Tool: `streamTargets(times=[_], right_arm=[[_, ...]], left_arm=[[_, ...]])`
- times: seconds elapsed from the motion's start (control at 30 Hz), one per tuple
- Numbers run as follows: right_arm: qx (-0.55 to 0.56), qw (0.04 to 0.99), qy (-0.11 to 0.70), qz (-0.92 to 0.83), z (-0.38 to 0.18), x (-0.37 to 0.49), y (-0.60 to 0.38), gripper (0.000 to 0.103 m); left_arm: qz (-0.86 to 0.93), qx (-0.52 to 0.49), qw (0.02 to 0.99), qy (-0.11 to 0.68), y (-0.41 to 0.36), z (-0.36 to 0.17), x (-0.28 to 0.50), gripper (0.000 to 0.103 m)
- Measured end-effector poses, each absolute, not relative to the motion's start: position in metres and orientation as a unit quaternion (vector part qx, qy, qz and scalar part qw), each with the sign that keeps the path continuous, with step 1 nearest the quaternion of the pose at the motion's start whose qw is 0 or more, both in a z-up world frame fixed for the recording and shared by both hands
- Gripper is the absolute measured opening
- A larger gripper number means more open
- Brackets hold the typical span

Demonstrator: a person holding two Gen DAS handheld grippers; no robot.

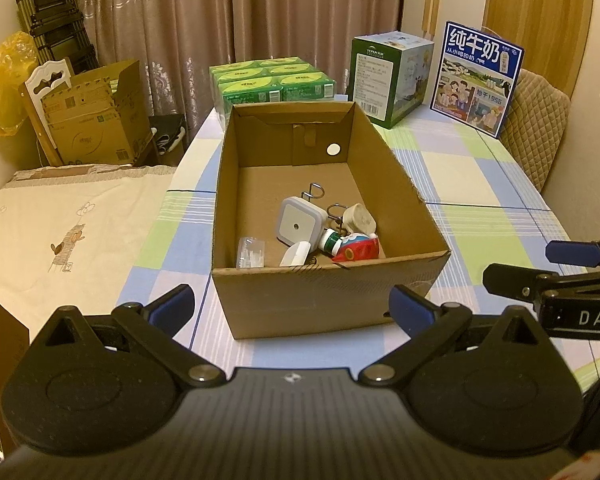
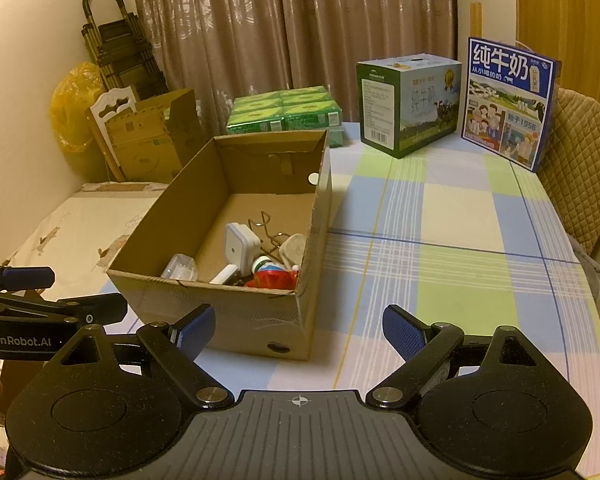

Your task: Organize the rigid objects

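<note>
Left gripper [image 1: 292,304]: jaws spread wide, nothing between the blue pads; held over the near table edge, aimed at the near wall of the box.
Right gripper [image 2: 298,326]: jaws spread wide, empty; held to the right of the left gripper, aimed at the box's near right corner.
Box [image 1: 328,292]: open cardboard carton on the table, long axis running away from the grippers; flaps folded in; a round hole in the far wall.
Night light [image 1: 300,222]: square white unit, leaning tilted in the near half of the box.
Bottle [image 1: 331,240]: small, white with a green band, lying on its side just right of the night light.
Red item [image 1: 358,250]: red and white, in the near right corner of the box, touching the bottle.
Beige roll [image 1: 360,218]: behind the red item, against the right wall.
Wire pieces [image 1: 314,192]: thin bent metal loops behind the night light; exact shape unclear.
Clear item [image 1: 251,252]: transparent plastic, near left part of the box floor.
White item [image 1: 296,254]: lies beside the near wall, in front of the night light.
Table [image 2: 440,240]: covered with a blue, green and white checked cloth; bare to the right of the box.
Green packs [image 1: 272,84]: stacked at the far table edge, behind the box.
Milk cartons [image 2: 410,100]: one green, one blue, at the far right of the table.
</note>
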State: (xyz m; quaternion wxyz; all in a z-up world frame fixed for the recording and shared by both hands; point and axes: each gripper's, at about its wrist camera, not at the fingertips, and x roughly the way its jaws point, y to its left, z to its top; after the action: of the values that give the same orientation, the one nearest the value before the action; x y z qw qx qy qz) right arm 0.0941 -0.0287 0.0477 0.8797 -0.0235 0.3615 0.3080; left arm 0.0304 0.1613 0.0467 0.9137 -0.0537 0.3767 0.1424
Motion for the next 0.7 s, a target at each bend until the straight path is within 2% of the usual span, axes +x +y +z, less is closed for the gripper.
streamTargets(times=[0.7], right_arm=[[-0.022,0.879,0.365,0.307,0.0459,0.0936,-0.0284,0.088]], left_arm=[[0.137,-0.053,0.915,0.375,0.1613,0.0469,0.0314,0.102]])
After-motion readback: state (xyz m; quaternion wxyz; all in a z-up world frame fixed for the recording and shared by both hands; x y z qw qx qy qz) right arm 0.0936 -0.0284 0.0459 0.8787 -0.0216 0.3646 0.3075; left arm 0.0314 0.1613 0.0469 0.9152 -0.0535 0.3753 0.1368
